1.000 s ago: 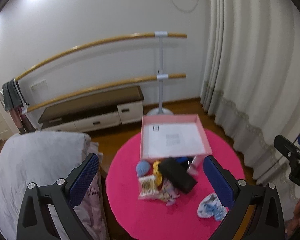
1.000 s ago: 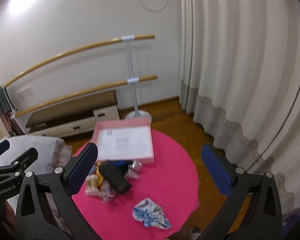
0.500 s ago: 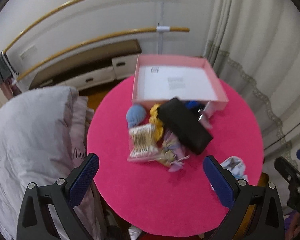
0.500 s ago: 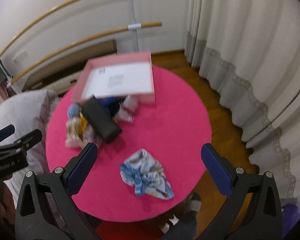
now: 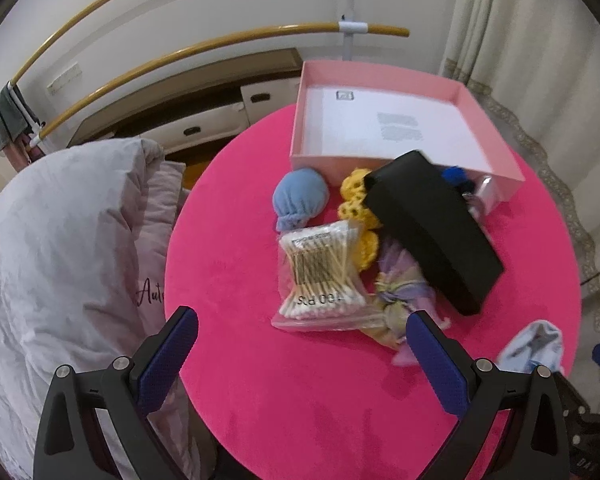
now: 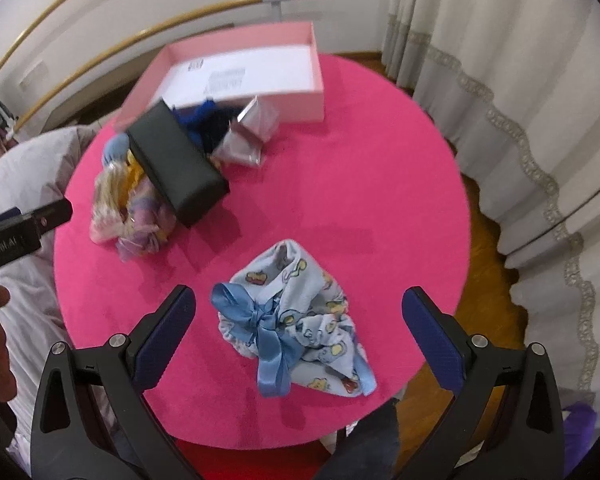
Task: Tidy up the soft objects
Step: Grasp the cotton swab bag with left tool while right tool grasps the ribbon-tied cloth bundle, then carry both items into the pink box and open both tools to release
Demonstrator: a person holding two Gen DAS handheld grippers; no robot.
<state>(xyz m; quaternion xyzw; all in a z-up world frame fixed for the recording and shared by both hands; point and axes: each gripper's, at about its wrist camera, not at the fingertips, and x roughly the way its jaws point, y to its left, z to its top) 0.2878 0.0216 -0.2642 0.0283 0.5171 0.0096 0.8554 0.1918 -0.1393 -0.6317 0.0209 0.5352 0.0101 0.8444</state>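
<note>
A round pink table (image 5: 300,400) holds an open pink box (image 5: 496,136) at the back. In front of it lie a blue knit pouch (image 5: 300,198), a yellow crochet piece (image 5: 358,200), a bag of cotton swabs (image 5: 320,276), a pastel cloth bundle (image 5: 400,292) and a black case (image 5: 432,228). A light blue printed cloth with a satin bow (image 6: 300,320) lies near the front edge, between my right gripper's fingers. My left gripper (image 5: 300,352) is open above the table, just short of the swab bag. My right gripper (image 6: 296,328) is open and empty.
A white quilt-covered seat (image 5: 60,240) stands left of the table. Ballet bars (image 5: 220,44) and a low cabinet (image 5: 220,96) line the back wall. Curtains (image 6: 520,80) hang on the right. Foil packets (image 6: 246,136) and a dark blue item (image 6: 204,120) lie by the box.
Both grippers have tilted down and moved closer to the table. The pile now fills the left wrist view and the printed cloth sits between the right fingers. Both stayed open.
</note>
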